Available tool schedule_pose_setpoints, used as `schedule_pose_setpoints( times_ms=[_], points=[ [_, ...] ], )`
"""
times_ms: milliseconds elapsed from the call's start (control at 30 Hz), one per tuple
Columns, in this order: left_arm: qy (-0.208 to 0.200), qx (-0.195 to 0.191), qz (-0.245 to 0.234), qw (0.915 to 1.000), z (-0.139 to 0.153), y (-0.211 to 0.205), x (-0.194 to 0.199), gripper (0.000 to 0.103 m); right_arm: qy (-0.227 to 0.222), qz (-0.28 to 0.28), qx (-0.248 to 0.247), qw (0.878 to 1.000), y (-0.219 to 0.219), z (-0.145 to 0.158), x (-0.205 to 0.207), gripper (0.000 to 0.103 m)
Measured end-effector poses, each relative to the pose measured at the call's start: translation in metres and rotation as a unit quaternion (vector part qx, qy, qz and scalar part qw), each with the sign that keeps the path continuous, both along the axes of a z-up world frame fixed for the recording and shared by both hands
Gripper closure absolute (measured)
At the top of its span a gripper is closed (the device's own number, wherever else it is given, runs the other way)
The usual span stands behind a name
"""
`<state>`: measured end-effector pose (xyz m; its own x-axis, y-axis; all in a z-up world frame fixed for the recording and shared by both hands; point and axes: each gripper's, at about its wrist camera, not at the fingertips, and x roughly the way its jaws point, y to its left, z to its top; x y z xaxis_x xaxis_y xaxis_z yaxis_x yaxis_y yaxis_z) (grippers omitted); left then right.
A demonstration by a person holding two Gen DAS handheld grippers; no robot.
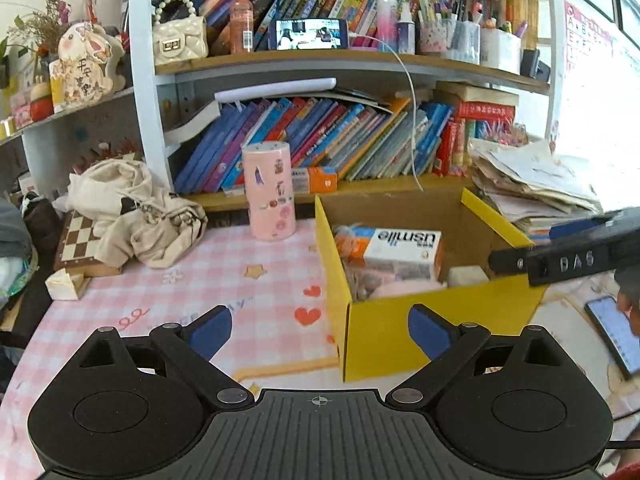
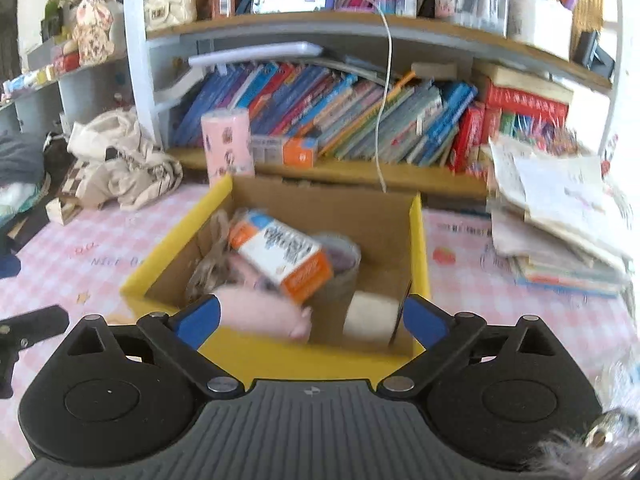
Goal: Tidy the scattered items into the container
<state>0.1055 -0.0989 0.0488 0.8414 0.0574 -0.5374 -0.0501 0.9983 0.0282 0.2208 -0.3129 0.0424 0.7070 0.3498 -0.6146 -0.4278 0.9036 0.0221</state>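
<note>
A yellow cardboard box (image 1: 384, 336) stands on the pink checked tablecloth; it also shows in the right wrist view (image 2: 276, 354). Inside lie a white and orange carton (image 2: 282, 258), a pink plush (image 2: 260, 312), a cream roll (image 2: 370, 316) and a brownish cup (image 2: 340, 264). The carton (image 1: 400, 250) shows in the left wrist view too. My left gripper (image 1: 320, 334) is open and empty, in front of the box's left near corner. My right gripper (image 2: 312, 318) is open and empty, over the box's near edge; its side (image 1: 568, 258) shows at the right of the left wrist view.
A pink cylinder (image 1: 270, 190) stands behind the box, left. A beige cloth bag (image 1: 132, 212) lies on a chessboard (image 1: 80, 240) at far left. Stacked papers (image 2: 560, 216) sit right of the box. A phone (image 1: 614, 334) lies at right. Bookshelves (image 1: 320, 140) rise behind.
</note>
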Motion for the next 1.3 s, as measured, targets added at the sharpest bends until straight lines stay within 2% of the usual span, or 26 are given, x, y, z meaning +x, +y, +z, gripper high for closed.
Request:
schedule_pose_setpoints(
  times_ms=[100,267,467,600,833,1300],
  points=[
    [0.005,-0.005,-0.007,1.0000,-0.002,0.004,-0.009,0.005,0.011,-0.009,-0.006,1.000,0.005,-0.010,-0.020,0.002],
    [0.000,0.001,0.001,1.0000,-0.006,0.008,-0.021,0.003,-0.001,-0.038,-0.026,0.999,0.011,-0.022,-0.051,0.002],
    [0.003,0.008,-0.001,1.0000,-0.010,0.014,-0.034,0.002,-0.001,-0.060,-0.024,0.998,0.013,-0.029,-0.076,0.002],
    [0.004,0.018,0.001,0.9998,-0.016,0.014,-0.045,0.002,0.008,-0.059,-0.027,0.998,0.019,-0.033,-0.089,0.002],
    [0.036,0.005,0.022,0.9991,-0.032,0.023,-0.061,0.002,0.021,-0.045,-0.043,0.998,0.031,-0.041,-0.111,0.000],
    [0.038,-0.006,0.016,0.9991,-0.034,0.036,-0.083,0.002,0.037,-0.044,-0.048,0.997,0.044,-0.046,-0.130,0.000]
  ],
)
